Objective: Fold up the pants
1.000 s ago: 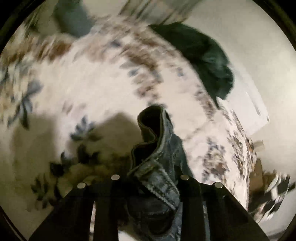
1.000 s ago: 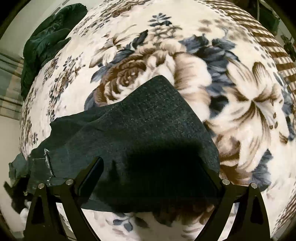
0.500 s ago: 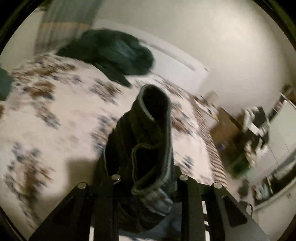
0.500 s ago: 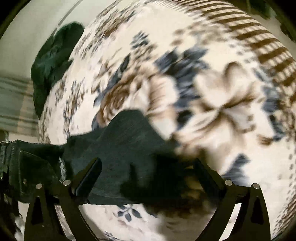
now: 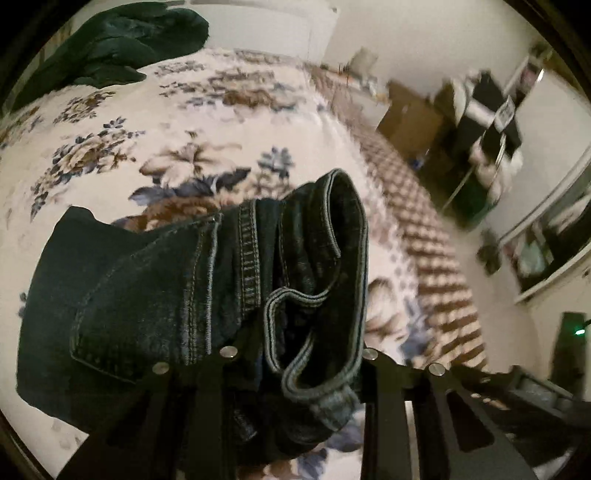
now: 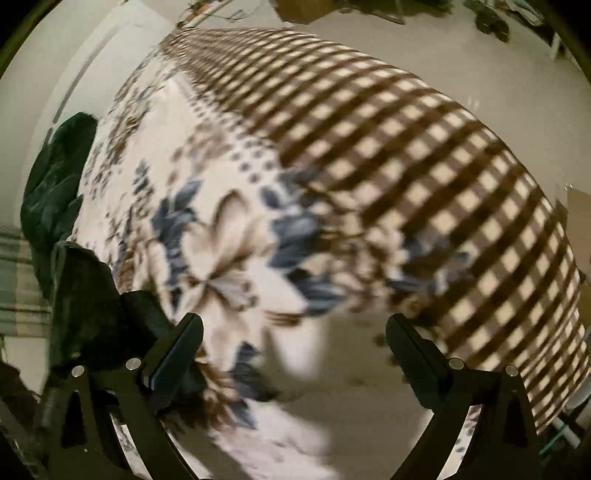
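Dim rm: floral blanket [image 5: 207, 122] on bed, pale walls [image 5: 424, 33], cluttered shelves [image 5: 491, 122] rt.

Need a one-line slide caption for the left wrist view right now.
Left gripper, jaws opening, with the bunched waistband of dark jeans between them, above a floral blanket.

Bunched jeans [image 5: 229, 280] hide the left claw's [image 5: 295, 354] fingertips.

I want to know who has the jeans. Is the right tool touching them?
Apart. The right wrist view shows the right tool wide open with only the flowery blanket between its fingers; the jeans sit off to the left side.
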Tool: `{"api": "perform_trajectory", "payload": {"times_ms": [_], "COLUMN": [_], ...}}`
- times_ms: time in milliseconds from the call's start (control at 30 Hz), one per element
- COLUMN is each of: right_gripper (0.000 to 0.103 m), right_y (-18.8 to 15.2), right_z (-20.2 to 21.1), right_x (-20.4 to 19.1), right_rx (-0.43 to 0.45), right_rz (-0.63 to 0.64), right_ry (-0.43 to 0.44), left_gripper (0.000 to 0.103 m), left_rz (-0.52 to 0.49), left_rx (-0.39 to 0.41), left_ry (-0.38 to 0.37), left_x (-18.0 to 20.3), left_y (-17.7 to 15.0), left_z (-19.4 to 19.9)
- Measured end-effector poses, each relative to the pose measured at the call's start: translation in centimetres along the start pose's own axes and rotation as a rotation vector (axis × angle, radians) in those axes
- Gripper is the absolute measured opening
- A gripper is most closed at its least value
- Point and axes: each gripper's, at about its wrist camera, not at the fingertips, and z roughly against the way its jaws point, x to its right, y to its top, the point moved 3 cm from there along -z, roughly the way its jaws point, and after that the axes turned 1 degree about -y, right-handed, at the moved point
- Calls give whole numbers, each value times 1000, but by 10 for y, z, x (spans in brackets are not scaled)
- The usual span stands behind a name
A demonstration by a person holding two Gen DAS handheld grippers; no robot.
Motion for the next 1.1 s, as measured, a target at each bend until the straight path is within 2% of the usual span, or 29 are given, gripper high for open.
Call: {"api": "perform_trajectory", "payload": {"times_ms": [33, 67, 100, 133, 200, 367, 467, 533, 600, 700, 767, 833, 867, 900, 1000, 1100], "right_gripper": [101, 101, 101, 101, 102, 102, 102, 102, 102, 103, 101, 70, 38, 30, 23, 22], "right_y": [0, 1, 1, 1, 2, 5, 2, 0, -1, -5, -7, -6, -7, -7, -12, -11], "right_z": [-1, -2, -3, -4, -5, -10, -26, -48, -72, -105, -117, -115, -109, -105, -79, -61], "right_x": [3, 5, 5, 4, -4, -52, -84, -104, -120, -133, -135, -130, -128, -127, -127, -121], "right_rx": [-4, -8, -10, -11, -16, -33, -98, -172, -237, -302, -329, -301, -279, -274, -240, -196], "right_rz": [-3, -3, -1, 2, 16, 74, 102, 96, 101, 119, 108, 53, 37, 25, 24, 46], "right_ry": [-2, 1, 5, 16, 44, 187, 300, 371, 400, 369, 362, 398, 414, 408, 410, 318], "left_gripper": [33, 36, 45, 63, 87, 89, 90, 90, 90, 90, 90, 90, 90, 90, 90, 91], "left_rz": [-11, -3, 12, 25, 46, 117, 177, 209, 242, 313, 349, 374, 388, 396, 396, 385], "left_rx": [-21, -39, -54, -67, -85, -74, -52, -60, -87, -138, -180, -215, -227, -242, -262, -286], "left_ry": [12, -8, -26, -50, -80, -107, -30, 26, 114, 143, 128, 98, 82, 68, 32, -2], "left_x": [4, 4, 1, -1, -6, -48, -102, -142, -184, -229, -244, -251, -252, -251, -242, -233], "left_y": [1, 5, 3, 6, 4, 27, 41, 41, 37, 25, 15, 6, 2, -2, -5, -11], "left_z": [-2, 1, 3, 8, 17, 53, 74, 77, 72, 57, 44, 31, 27, 22, 17, 8]}}
